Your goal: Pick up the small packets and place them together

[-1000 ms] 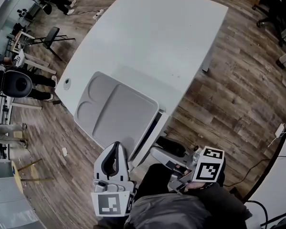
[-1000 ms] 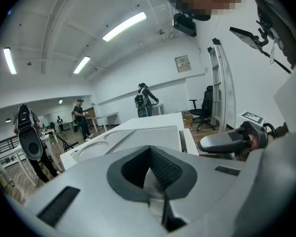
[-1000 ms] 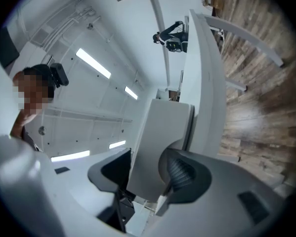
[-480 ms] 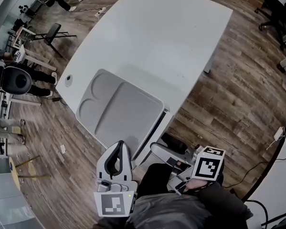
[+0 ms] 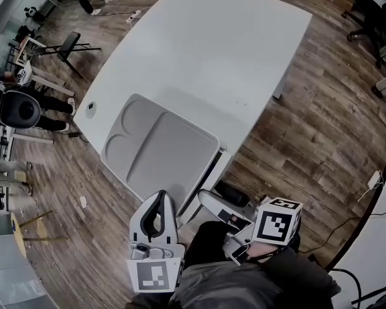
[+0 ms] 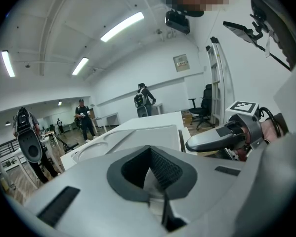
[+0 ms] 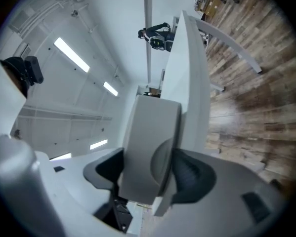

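surface (image 5: 212, 56): white, broad, with rounded corners, standing on a wood-plank floor (image 5: 321, 127). a small round fitting (image 5: 89, 110) sits at its left edge.

tray (image 5: 173, 156): grey, on the near left part of the surface, its near end at the surface's near edge. it has two rounded wells at the left end and one large bay to their right.

small packets: not to be made out in any view.

left tool (image 5: 159, 194): low and near, just short of the tray's near end and pointing toward it. its jaws are closed tip to tip, with only its own ribbed pad showing in the loop behind the tips. its marker cube (image 5: 155, 275) is nearest the camera.

right tool (image 5: 204, 199): near right, beside the surface's near edge, lying about level and aimed left toward the tray's near corner. its jaws are spread wide and have just been opening. in the right gripper view a flat grey slab with rounded corners stands between them, set against the white surface. it is likely the tray's near end, though that is not certain. neither pad is seen pressing on it.

background: standing persons (image 6: 83, 117) far left, and an office chair (image 6: 203, 102) far right.
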